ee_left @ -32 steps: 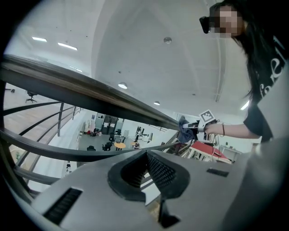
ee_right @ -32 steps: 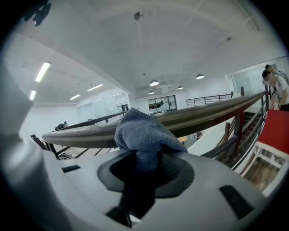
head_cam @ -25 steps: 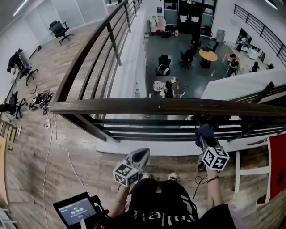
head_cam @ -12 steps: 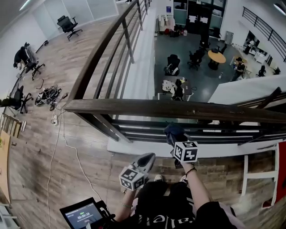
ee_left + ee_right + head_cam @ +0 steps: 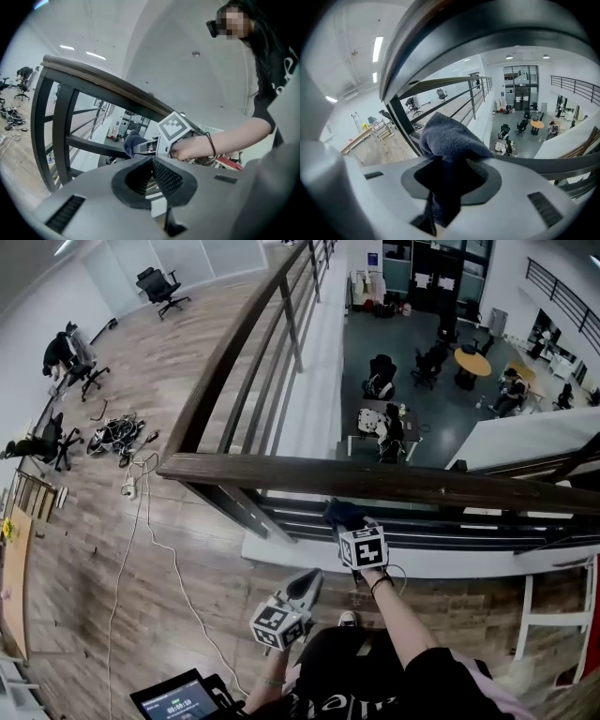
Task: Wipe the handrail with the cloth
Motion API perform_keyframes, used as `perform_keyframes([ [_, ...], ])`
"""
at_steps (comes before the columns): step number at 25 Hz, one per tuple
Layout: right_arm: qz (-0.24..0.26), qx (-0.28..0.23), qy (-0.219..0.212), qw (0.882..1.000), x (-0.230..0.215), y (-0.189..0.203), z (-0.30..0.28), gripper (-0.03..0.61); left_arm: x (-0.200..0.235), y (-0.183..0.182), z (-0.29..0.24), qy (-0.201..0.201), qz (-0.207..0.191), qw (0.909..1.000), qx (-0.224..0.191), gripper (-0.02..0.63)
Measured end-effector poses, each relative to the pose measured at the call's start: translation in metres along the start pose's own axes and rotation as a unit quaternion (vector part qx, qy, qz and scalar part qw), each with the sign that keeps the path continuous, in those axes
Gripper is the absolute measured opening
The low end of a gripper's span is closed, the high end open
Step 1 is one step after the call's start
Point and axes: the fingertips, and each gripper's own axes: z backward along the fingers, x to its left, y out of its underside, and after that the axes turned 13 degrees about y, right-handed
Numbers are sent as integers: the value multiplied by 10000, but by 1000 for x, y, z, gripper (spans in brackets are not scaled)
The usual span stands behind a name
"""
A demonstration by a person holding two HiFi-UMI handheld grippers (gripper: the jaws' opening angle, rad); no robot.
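The dark wooden handrail (image 5: 394,481) runs across the head view, above the metal rails of a balcony. My right gripper (image 5: 341,518) is shut on a dark blue cloth (image 5: 339,512) and is held just below the rail's near side. Whether the cloth touches the rail I cannot tell. In the right gripper view the cloth (image 5: 449,138) bulges out of the jaws under the handrail (image 5: 454,28). My left gripper (image 5: 307,580) hangs lower, shut and holding nothing. The left gripper view shows the handrail (image 5: 103,82) and the cloth (image 5: 132,140) in the right gripper (image 5: 144,148).
Horizontal metal rails (image 5: 441,531) and a slanted post (image 5: 234,507) sit under the handrail. Past them is a drop to a lower floor with desks and chairs (image 5: 380,381). A cable (image 5: 141,512) trails over the wood floor. A tablet (image 5: 178,699) is at the bottom left.
My right gripper has carried the cloth leftward under the handrail and slightly up. The left gripper has stayed low and shut near the person's body.
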Motion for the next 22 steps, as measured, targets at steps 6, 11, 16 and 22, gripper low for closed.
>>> perform_keyframes([
  [6,1,155,321,9994,-29,6,-10,103,16,5,4,-71,38,10000,-57,0],
  [11,-272,245,665,9971,-82,20,-3,103,7,6,-17,187,-23,9998,44,0],
  [16,-453,245,950,9941,-136,23,11,103,-12,-11,-52,401,-170,9989,189,0],
  [22,-740,202,1198,9898,-218,45,43,103,-60,-9,-110,650,-223,9973,251,0],
])
